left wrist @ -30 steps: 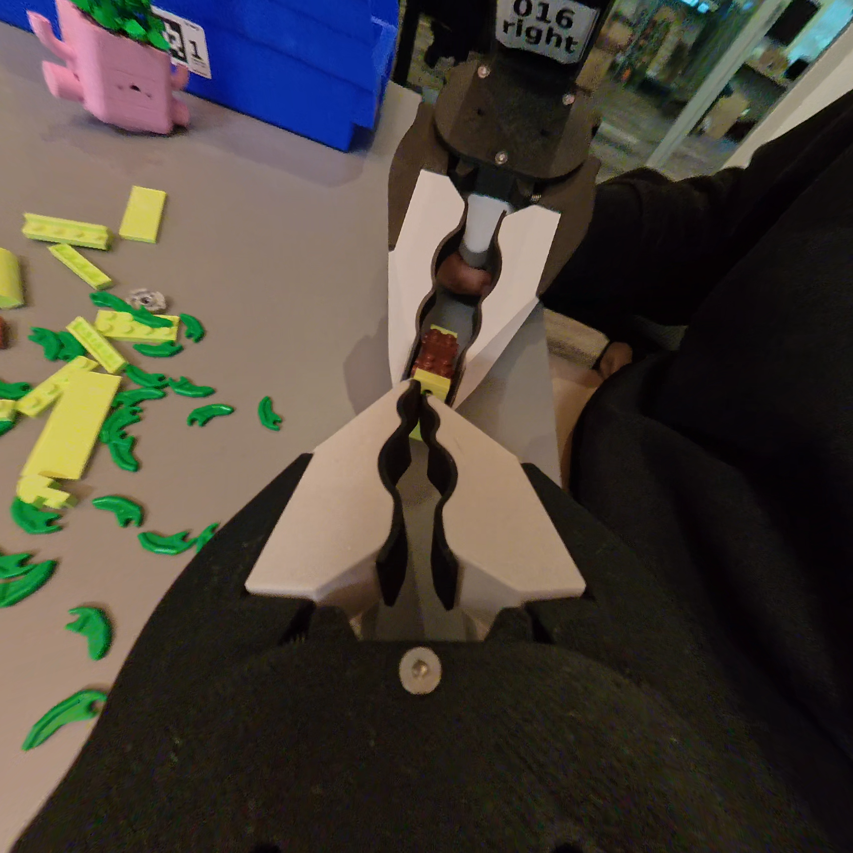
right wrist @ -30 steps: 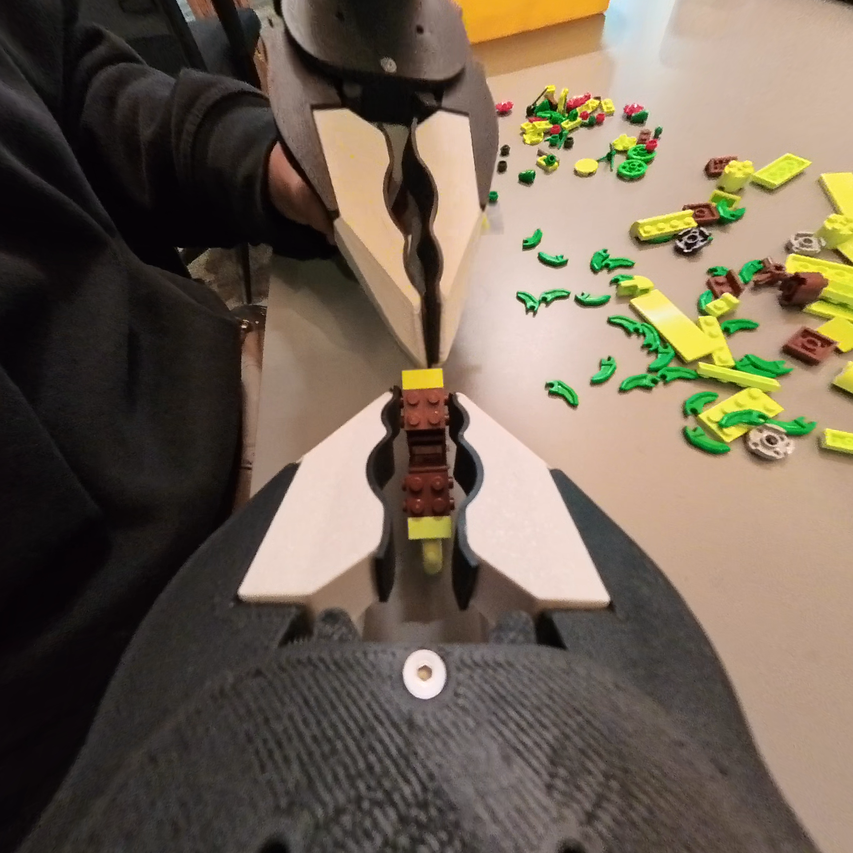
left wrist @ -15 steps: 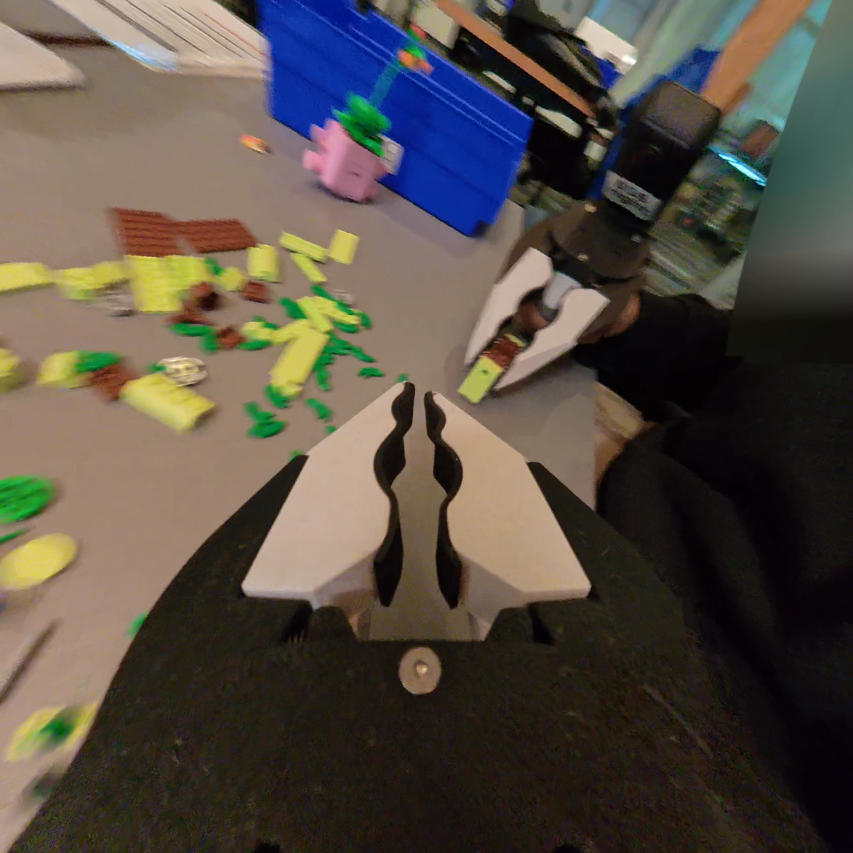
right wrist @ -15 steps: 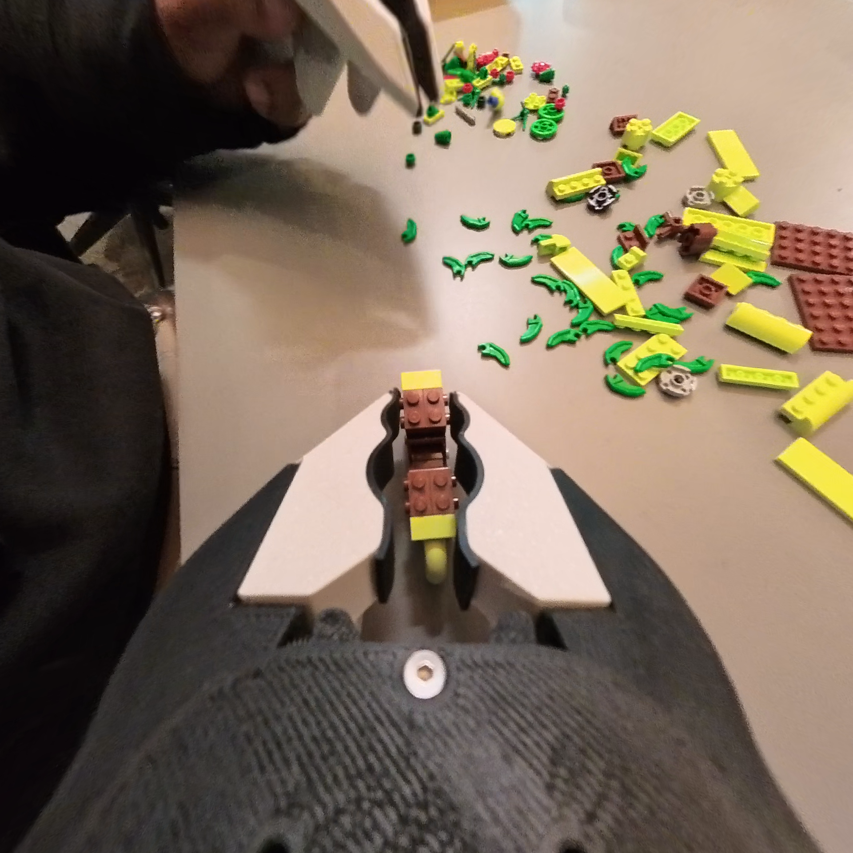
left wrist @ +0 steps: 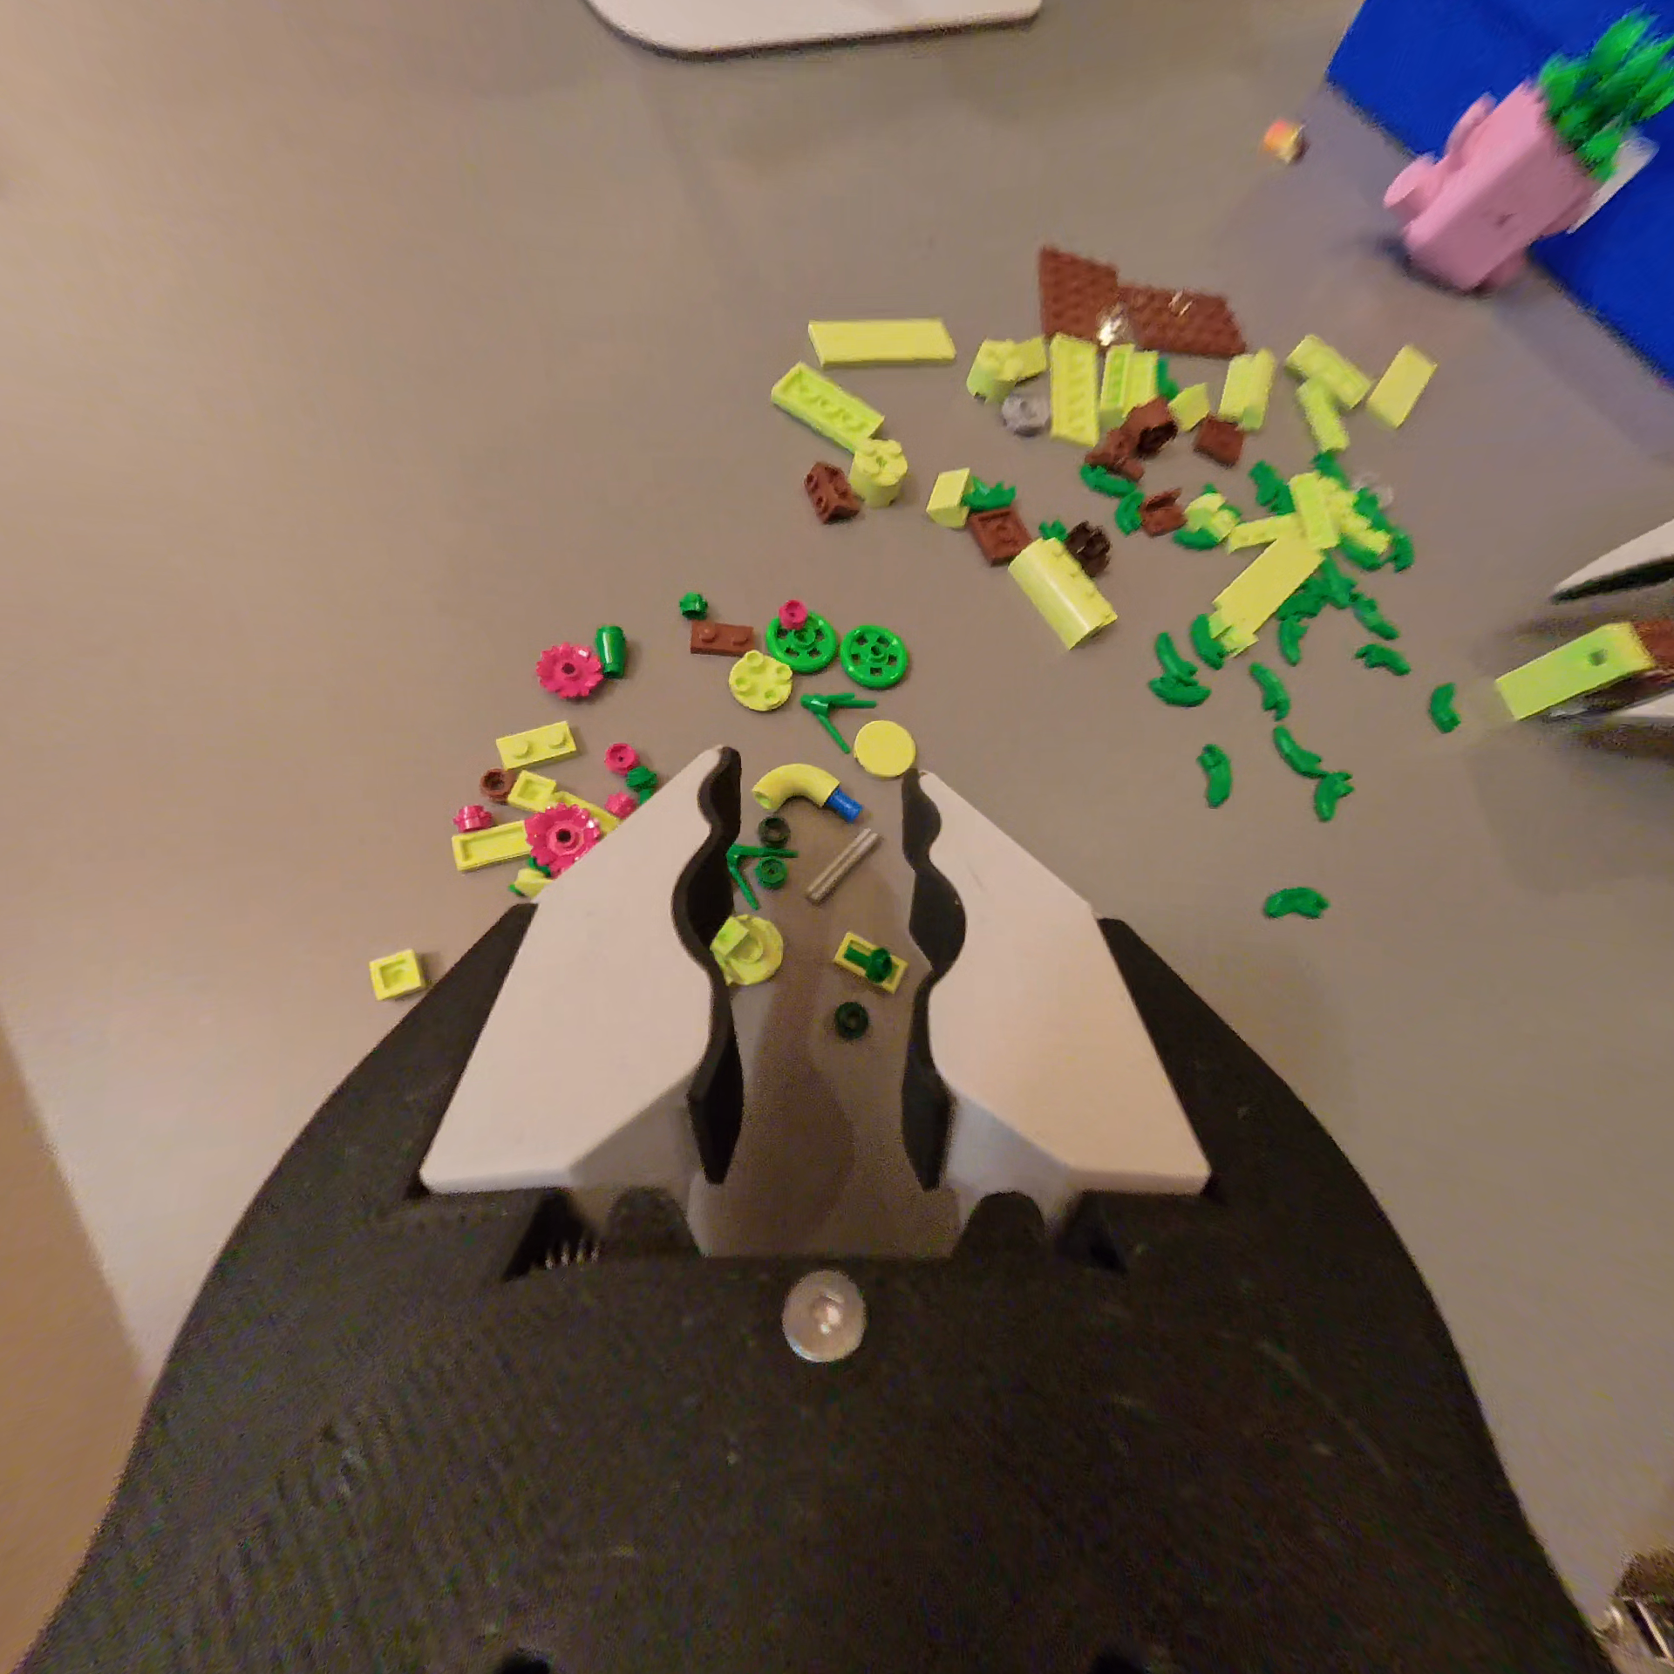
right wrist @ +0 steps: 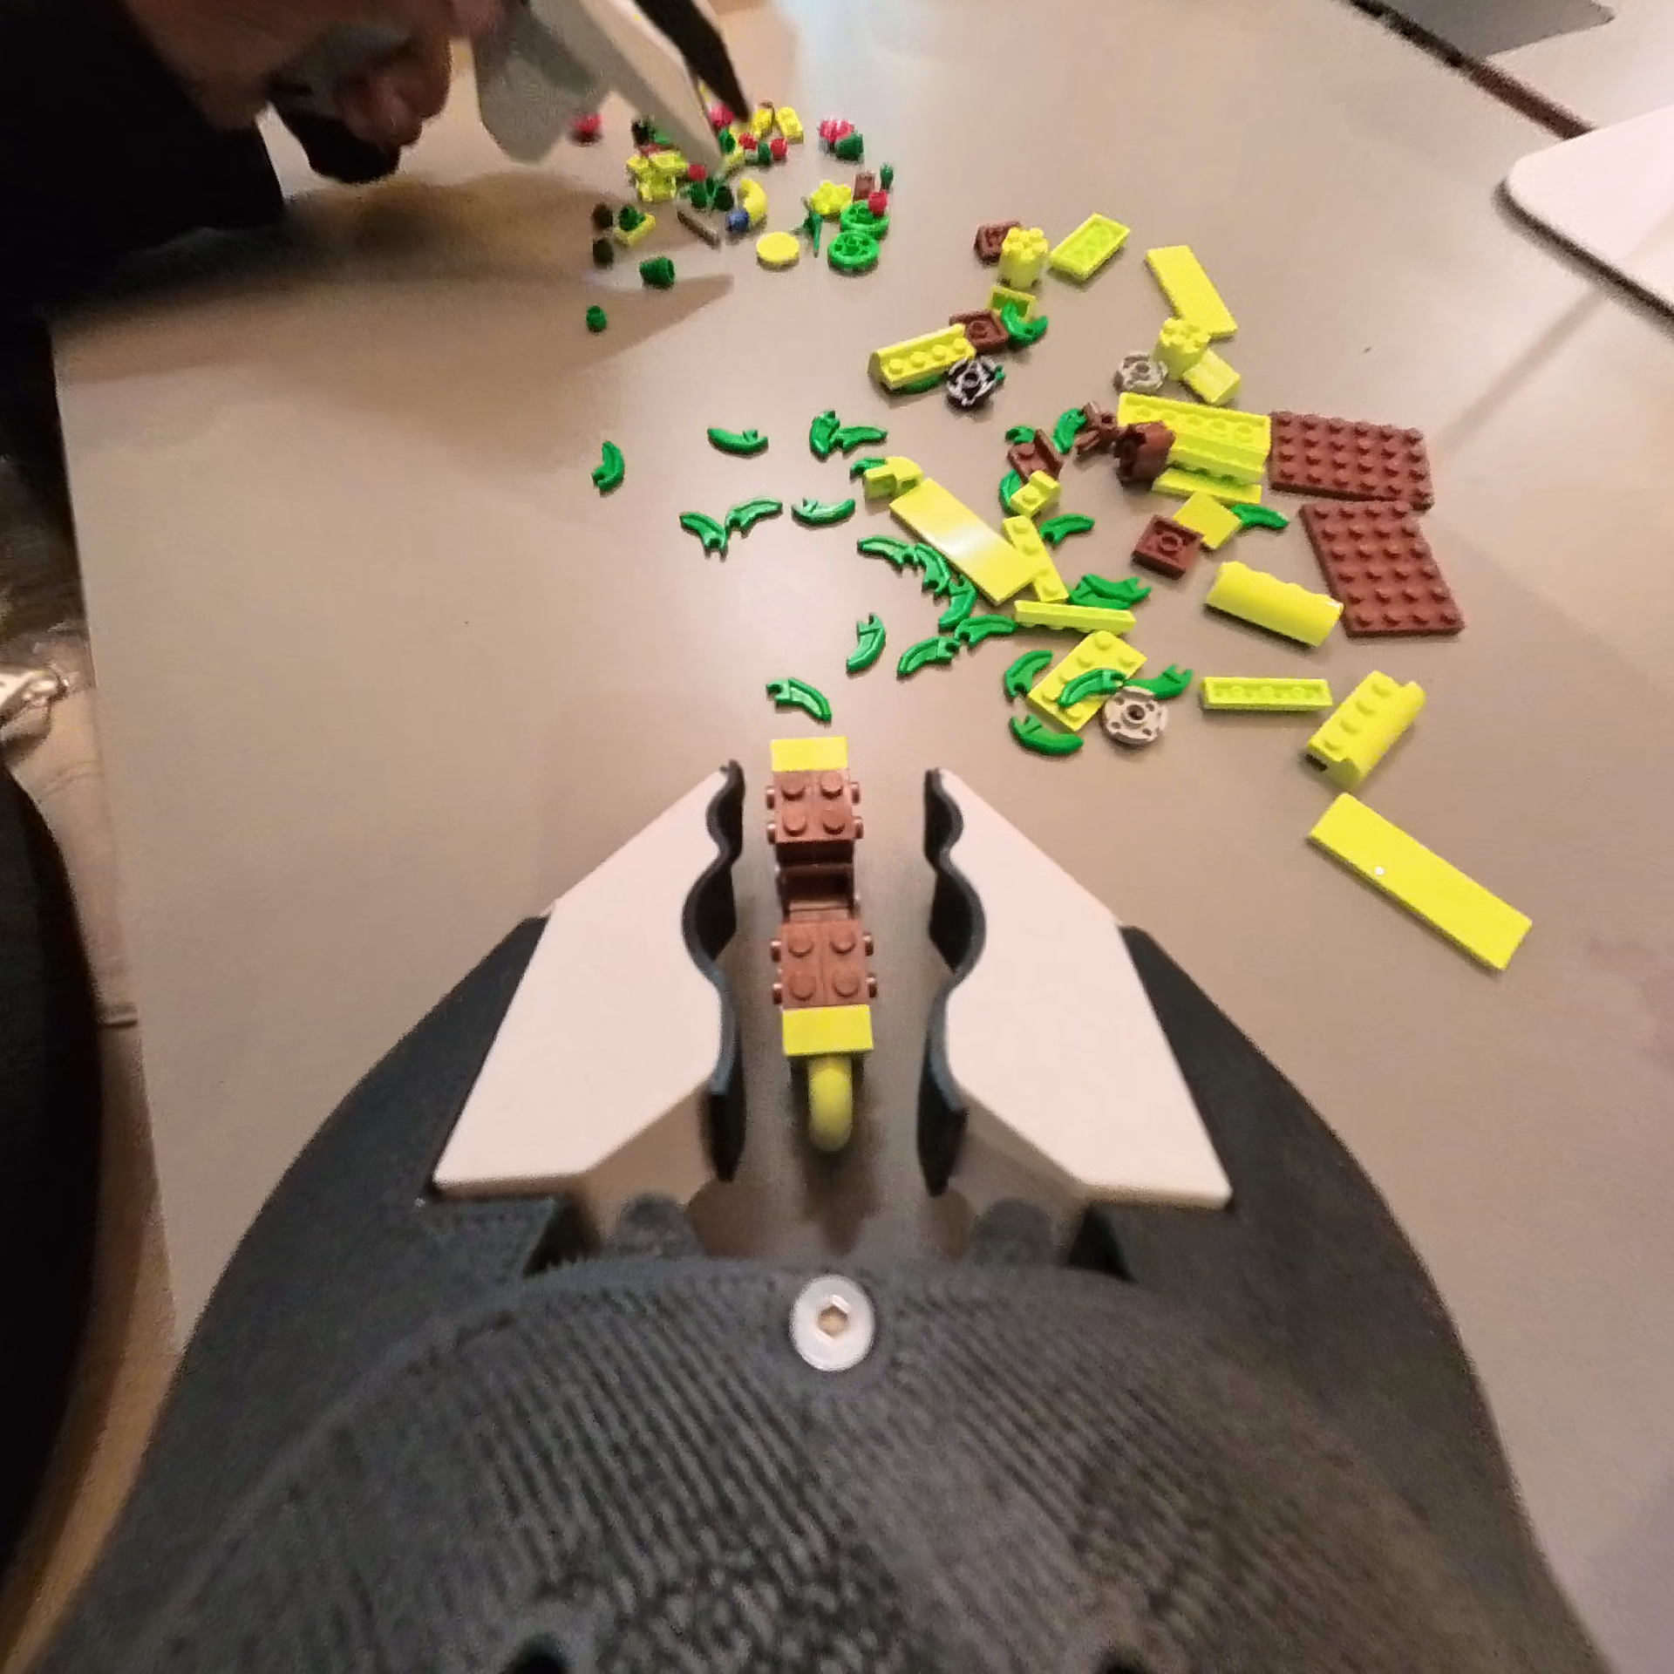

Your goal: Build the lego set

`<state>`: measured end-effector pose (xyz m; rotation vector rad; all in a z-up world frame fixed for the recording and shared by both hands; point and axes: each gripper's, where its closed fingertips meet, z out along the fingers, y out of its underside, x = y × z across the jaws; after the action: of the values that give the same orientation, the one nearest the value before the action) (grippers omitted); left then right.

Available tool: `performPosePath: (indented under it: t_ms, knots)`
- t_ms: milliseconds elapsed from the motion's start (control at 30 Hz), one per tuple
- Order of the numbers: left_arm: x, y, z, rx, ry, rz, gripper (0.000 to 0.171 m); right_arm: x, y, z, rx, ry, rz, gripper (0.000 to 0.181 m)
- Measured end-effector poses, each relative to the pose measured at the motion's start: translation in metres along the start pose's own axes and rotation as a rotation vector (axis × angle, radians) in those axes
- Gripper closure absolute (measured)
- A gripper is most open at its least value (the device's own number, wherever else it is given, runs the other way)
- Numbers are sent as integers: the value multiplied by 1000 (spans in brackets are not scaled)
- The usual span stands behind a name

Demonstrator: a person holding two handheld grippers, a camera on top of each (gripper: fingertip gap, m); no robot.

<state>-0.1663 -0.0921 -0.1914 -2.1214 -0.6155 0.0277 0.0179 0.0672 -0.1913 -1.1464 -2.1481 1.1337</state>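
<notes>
Evidently hunting its next part, the left claw [left wrist: 820, 770] gapes over small pieces [left wrist: 797, 786], while the right claw [right wrist: 822, 784], jaws spread, loosely brackets the brown-and-lime assembly [right wrist: 820, 906].

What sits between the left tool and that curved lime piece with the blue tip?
Nothing visible. The open left tool frames the curved lime piece, uncovered on the table; a grey rod and green studs lie beside it, not over it.

In the left wrist view, the pink block figure topped with green leaves [left wrist: 1504, 186] is blurred and the blue bin [left wrist: 1486, 81] is cut by the frame's edge. The right gripper [left wrist: 1621, 652] there is smeared and cropped. In the right wrist view, the left gripper [right wrist: 725, 100] is blurred, cut off above.
</notes>
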Motion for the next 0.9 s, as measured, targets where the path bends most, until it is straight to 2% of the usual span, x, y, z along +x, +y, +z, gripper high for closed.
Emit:
performPosePath:
  t_ms: [100,367,433,600,667,733,833,900]
  knots:
    - [-8,4,5,-59,-54,33,149,-1,-8,-10,64,3,23,140]
    - [-7,14,18,-180,-3,73,151,-1,-13,-25,127,30,68,142]
    - [-1,15,18,-176,18,81,166,-2,-17,-27,154,33,79,143]
    - [7,15,17,-164,28,101,166,-5,-29,-29,195,42,75,145]
    - [13,7,13,-118,46,95,166,-6,-34,-31,206,57,62,145]
    - [34,-13,4,5,147,48,166,-8,-44,-33,235,73,53,146]
    - [90,-52,-21,251,474,-169,167,-19,-72,-34,337,90,47,144]
    - [125,-67,-33,339,665,-331,167,-24,-91,-33,410,166,25,136]
